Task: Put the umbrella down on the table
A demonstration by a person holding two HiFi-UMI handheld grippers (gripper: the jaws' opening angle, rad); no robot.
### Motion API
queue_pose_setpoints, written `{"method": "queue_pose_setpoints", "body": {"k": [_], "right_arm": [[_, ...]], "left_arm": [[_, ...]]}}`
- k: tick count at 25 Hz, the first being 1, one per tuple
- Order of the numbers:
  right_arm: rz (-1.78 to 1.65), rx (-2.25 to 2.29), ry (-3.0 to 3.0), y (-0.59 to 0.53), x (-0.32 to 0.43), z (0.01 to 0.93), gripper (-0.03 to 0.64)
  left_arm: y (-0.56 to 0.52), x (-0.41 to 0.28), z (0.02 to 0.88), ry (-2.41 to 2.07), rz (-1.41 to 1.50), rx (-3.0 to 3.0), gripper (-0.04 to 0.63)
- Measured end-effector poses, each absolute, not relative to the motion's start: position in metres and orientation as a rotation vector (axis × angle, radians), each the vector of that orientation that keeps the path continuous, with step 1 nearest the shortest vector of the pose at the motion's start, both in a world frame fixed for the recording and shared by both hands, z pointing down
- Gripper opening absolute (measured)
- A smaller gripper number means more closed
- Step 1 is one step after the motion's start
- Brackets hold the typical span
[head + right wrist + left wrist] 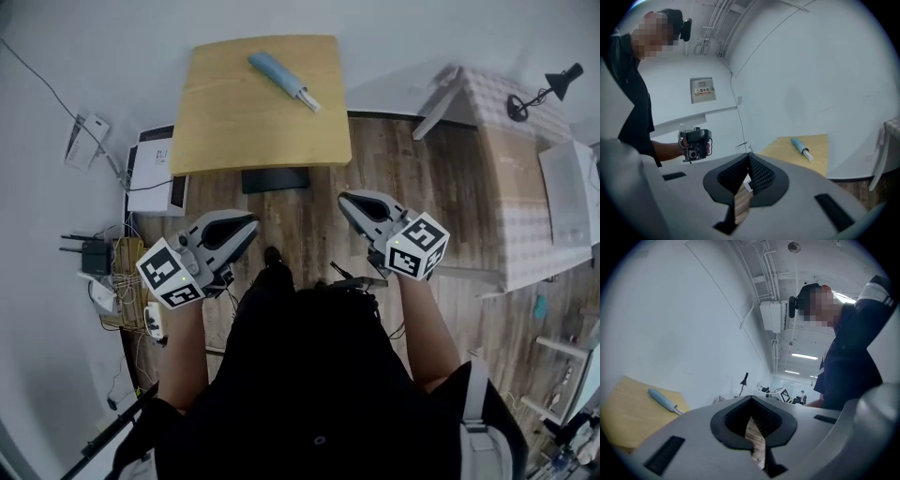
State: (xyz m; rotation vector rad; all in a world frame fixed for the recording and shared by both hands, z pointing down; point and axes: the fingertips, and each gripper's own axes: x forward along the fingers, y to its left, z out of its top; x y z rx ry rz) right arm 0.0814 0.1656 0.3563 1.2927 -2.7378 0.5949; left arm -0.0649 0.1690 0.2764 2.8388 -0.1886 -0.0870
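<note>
On the left gripper (750, 400) the fingers are pressed together with nothing held, and the right gripper (749, 158) is the same: closed and empty. Both hang over the wooden floor (469, 178), well apart from the table (234, 127). The umbrella (283, 81), folded and blue, lies slantwise on the far part of the table top, touching nothing else and clear of the edges.

The job looks done, so the likely risks are small ones. The umbrella is round and could roll toward an edge if the table were bumped. A closed gripper reaching back in could push it off. The cables (120, 281) on the floor by the person's left side could catch a foot
</note>
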Motion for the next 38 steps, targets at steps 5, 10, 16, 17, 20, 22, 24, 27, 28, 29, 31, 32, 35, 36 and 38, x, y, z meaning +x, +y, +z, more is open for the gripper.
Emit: {"method": "queue_pose_setpoints", "body": {"k": [5, 10, 16, 17, 20, 22, 24, 27, 28, 29, 31, 32, 35, 36, 38], "right_arm": [[0.737, 1.32, -2.736, 0.237, 0.115, 0.379, 0.018], [0.787, 1.272, -2.776, 0.278, 0.118, 0.393, 0.018], [0.796, 1.242, -2.81, 0.303, 0.116, 0.397, 0.018], [0.793, 1.242, -2.812, 0.305, 0.114, 0.396, 0.018], [0.779, 1.241, -2.814, 0.309, 0.104, 0.392, 0.018], [0.756, 1.238, -2.814, 0.311, 0.096, 0.387, 0.018], [0.728, 1.234, -2.816, 0.314, 0.084, 0.38, 0.018], [0.69, 1.197, -2.831, 0.322, 0.057, 0.37, 0.018], [0.668, 1.172, -2.838, 0.324, 0.045, 0.367, 0.018], [0.644, 1.148, -2.84, 0.325, 0.032, 0.365, 0.018], [0.599, 1.121, -2.817, 0.324, 0.004, 0.365, 0.018], [0.573, 1.114, -2.796, 0.324, -0.01, 0.366, 0.018], [0.501, 1.1, -2.752, 0.323, -0.042, 0.364, 0.018], [0.497, 1.103, -2.748, 0.323, -0.049, 0.365, 0.018], [0.509, 1.126, -2.735, 0.326, -0.06, 0.371, 0.018]], "left_arm": [[0.24, -0.021, 0.297, -0.12, -0.062, 2.769, 0.012], [0.285, -0.01, 0.309, -0.121, -0.011, 2.743, 0.012], [0.309, -0.007, 0.309, -0.093, 0.024, 2.741, 0.012], [0.311, -0.008, 0.308, -0.077, 0.025, 2.74, 0.012], [0.319, -0.01, 0.305, 0.003, 0.022, 2.746, 0.011], [0.324, -0.013, 0.299, 0.048, -0.005, 2.764, 0.011], [0.325, -0.02, 0.292, 0.062, -0.032, 2.781, 0.011], [0.328, -0.04, 0.284, 0.051, -0.041, 2.813, 0.011], [0.328, -0.051, 0.283, 0.04, -0.044, 2.823, 0.011], [0.328, -0.063, 0.283, 0.026, -0.049, 2.826, 0.011], [0.325, -0.093, 0.286, -0.02, -0.067, 2.808, 0.011], [0.324, -0.109, 0.289, -0.047, -0.078, 2.793, 0.011], [0.324, -0.147, 0.296, -0.112, -0.106, 2.771, 0.011], [0.325, -0.156, 0.301, -0.126, -0.111, 2.766, 0.011], [0.329, -0.17, 0.312, -0.134, -0.118, 2.749, 0.011]]}}
